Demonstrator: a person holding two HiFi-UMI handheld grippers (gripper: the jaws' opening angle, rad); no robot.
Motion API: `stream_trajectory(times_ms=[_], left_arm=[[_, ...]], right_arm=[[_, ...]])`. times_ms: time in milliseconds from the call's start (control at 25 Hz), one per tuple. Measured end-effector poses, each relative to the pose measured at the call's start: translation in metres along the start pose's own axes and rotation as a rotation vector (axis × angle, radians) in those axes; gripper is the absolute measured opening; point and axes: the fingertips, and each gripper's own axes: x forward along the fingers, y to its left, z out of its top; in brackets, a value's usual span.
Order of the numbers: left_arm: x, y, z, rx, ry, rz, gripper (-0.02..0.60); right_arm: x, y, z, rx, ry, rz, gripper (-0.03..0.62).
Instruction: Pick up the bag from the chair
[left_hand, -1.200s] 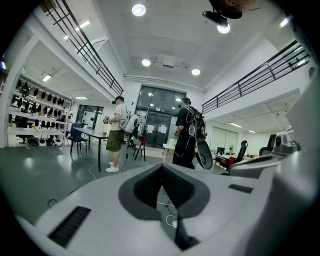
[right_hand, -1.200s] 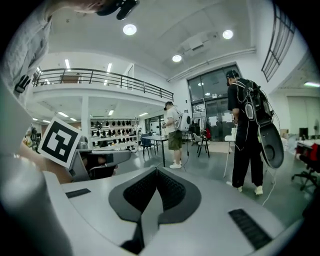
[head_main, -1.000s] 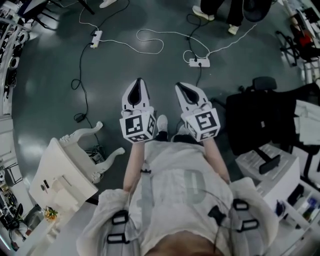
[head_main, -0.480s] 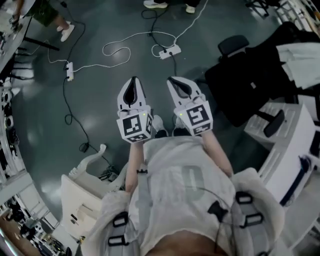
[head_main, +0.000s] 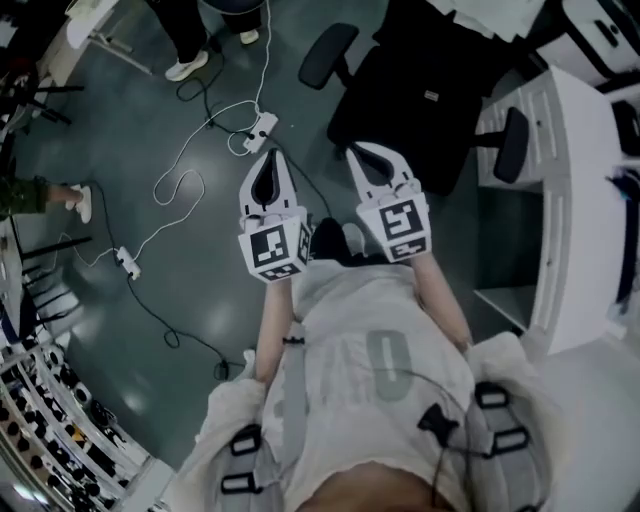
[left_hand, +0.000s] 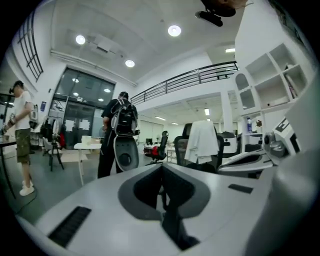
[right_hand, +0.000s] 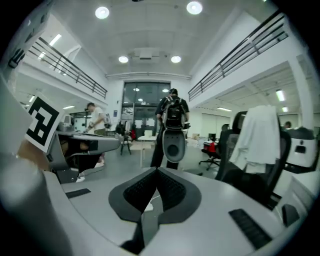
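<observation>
Head view | left gripper (head_main: 272, 160) jaws closed, empty | right gripper (head_main: 360, 152) jaws closed, empty | black chair (head_main: 420, 90) ahead

Dark glossy floor (head_main: 100, 150), white power strip (head_main: 260, 130), white desk (head_main: 560, 200), balcony railings (left_hand: 200, 75), round ceiling lights (left_hand: 174, 31)

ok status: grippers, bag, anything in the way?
Left gripper, right gripper shut, empty. Black chair ahead; bag not made out. Power strip on floor ahead.

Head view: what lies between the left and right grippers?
Mostly bare grey floor, seen in the head view; nearer the body, the person's shoes show between left gripper and right gripper.
</observation>
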Motion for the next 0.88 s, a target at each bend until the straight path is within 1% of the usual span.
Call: stream_trajectory(times_ms=[200, 320, 400, 520, 720, 880], left_arm=[[0.050, -0.063, 0.025, 0.040, -0.007, -0.183, 0.007], [0.071, -0.103, 0.026, 0.067, 0.005, -0.301, 0.006], [0.086, -0.129, 0.024, 0.086, 0.009, -0.371, 0.006], [0.104, -0.159, 0.021, 0.097, 0.011, -0.447, 0.006], [0.139, -0.194, 0.025, 0.084, 0.019, -0.555, 0.006], [0.169, -0.210, 0.030, 0.082, 0.025, -0.619, 0.006]], right_arm=[[-0.043, -0.080, -0.013, 0.114, 0.000, -0.244, 0.006], [-0.073, -0.111, -0.027, 0.174, 0.000, -0.382, 0.007], [-0.089, -0.131, -0.037, 0.194, -0.002, -0.459, 0.006], [-0.105, -0.158, -0.050, 0.218, 0.003, -0.550, 0.007], [-0.122, -0.190, -0.057, 0.279, 0.034, -0.680, 0.007], [-0.116, -0.210, -0.058, 0.268, 0.068, -0.752, 0.008]])
